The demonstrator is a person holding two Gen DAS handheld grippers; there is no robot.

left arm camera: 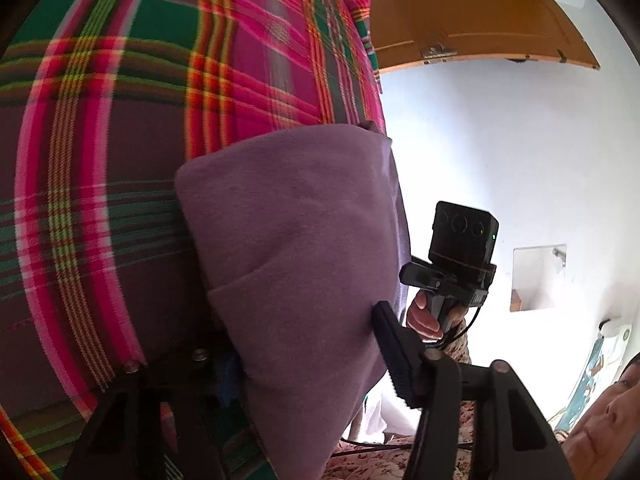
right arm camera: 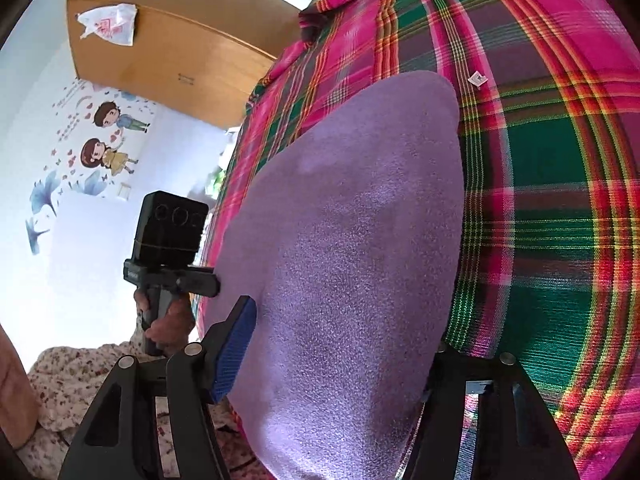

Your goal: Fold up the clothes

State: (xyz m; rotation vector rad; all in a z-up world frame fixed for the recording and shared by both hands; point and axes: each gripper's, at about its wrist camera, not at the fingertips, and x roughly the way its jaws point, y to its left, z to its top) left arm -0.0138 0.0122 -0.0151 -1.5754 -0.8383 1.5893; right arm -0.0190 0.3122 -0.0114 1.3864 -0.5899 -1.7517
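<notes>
Both my left hand-held gripper (left arm camera: 304, 364) and right hand-held gripper (right arm camera: 340, 356) are clenched on the lilac garment (right arm camera: 352, 240), raised over the plaid bedspread (right arm camera: 560, 160); mid-fold, I'd next lower it flat.

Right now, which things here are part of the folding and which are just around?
In use:
- purple garment
- left gripper
- right gripper
- plaid bedsheet

Just around:
- wooden cabinet
- plastic bag
- cartoon wall stickers
</notes>
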